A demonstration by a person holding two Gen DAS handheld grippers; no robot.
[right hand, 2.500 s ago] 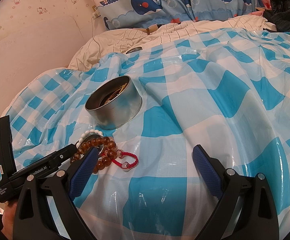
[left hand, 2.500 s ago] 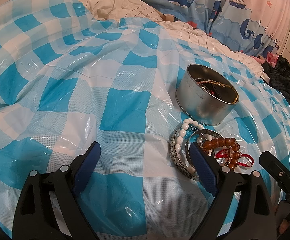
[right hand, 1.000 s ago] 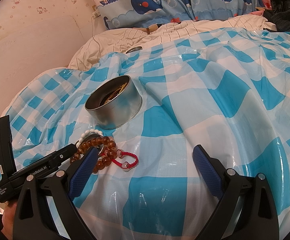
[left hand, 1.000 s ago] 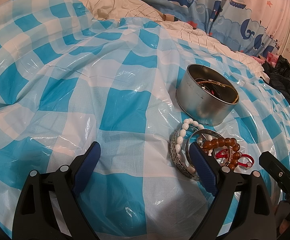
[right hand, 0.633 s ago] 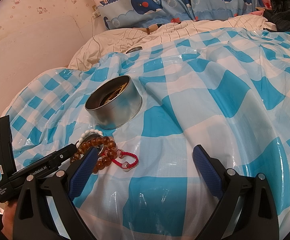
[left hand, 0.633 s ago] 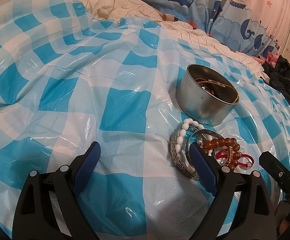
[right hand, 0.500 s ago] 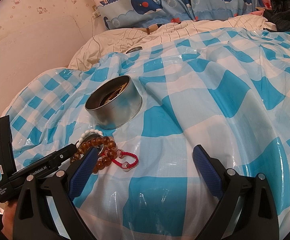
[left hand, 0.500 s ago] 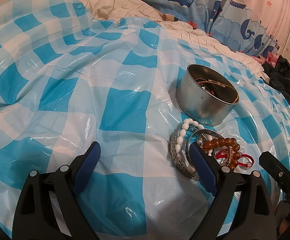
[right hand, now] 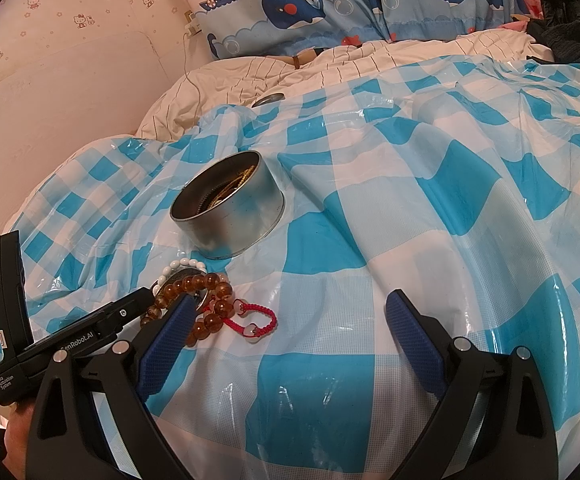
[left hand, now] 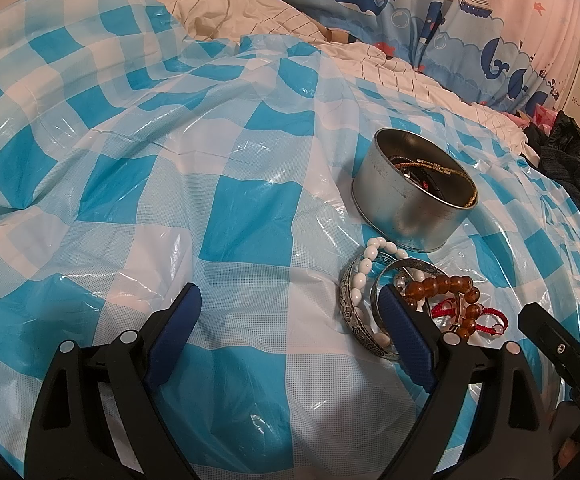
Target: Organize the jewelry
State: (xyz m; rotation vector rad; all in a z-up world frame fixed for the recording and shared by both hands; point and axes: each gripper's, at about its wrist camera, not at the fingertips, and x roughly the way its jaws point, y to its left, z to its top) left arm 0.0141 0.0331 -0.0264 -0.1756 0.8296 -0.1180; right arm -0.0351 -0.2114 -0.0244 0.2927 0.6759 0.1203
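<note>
1. Partly done, I judge: the tin (left hand: 414,204) on the bed already holds some jewelry, while a pile of bracelets (left hand: 410,296) lies just beside it on the checked sheet (left hand: 170,200)
2. Left claw (left hand: 290,332) and right claw (right hand: 290,332) both spread wide, gripping nothing, low over the sheet near the pile

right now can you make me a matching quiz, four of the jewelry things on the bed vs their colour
Things:
1. round tin
2. oval bead bracelet
3. round bead bracelet
4. cord bracelet

Colours:
A. red
B. amber brown
C. silver grey
D. white

Pairs: 1-C, 2-D, 3-B, 4-A
</note>
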